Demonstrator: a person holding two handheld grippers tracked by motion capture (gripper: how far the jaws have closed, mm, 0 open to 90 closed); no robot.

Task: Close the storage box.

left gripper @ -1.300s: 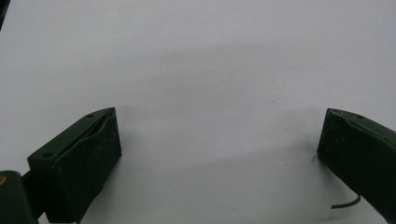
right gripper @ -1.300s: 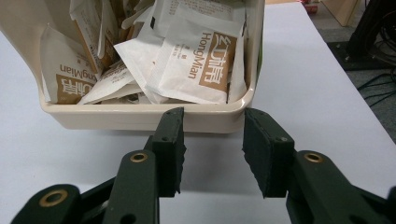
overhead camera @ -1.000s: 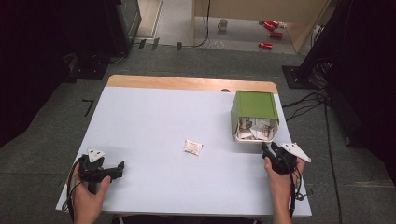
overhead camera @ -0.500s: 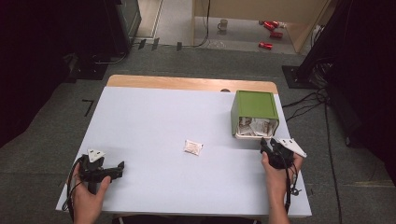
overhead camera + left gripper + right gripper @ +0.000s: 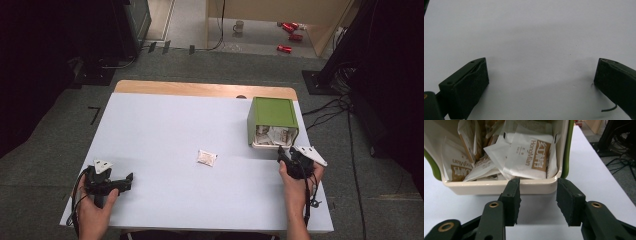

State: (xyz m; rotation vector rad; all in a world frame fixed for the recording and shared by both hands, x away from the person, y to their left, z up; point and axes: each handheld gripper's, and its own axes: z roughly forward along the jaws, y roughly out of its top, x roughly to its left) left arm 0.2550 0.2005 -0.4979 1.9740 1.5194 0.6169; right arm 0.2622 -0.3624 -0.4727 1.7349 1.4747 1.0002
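Box [image 5: 272, 122] lies on its side just ahead of the right gripper [image 5: 537, 196], mouth toward it, so sachets [image 5: 526, 157] sit within reach; jaws partly open, empty; left gripper [image 5: 541, 82] gapes wide over bare table [image 5: 536, 32]; one packet [image 5: 206, 158] lies between.

White table [image 5: 165, 125], wooden far edge; a green box [image 5: 272, 121] lies tipped at right, one sachet [image 5: 206, 157] mid-table.
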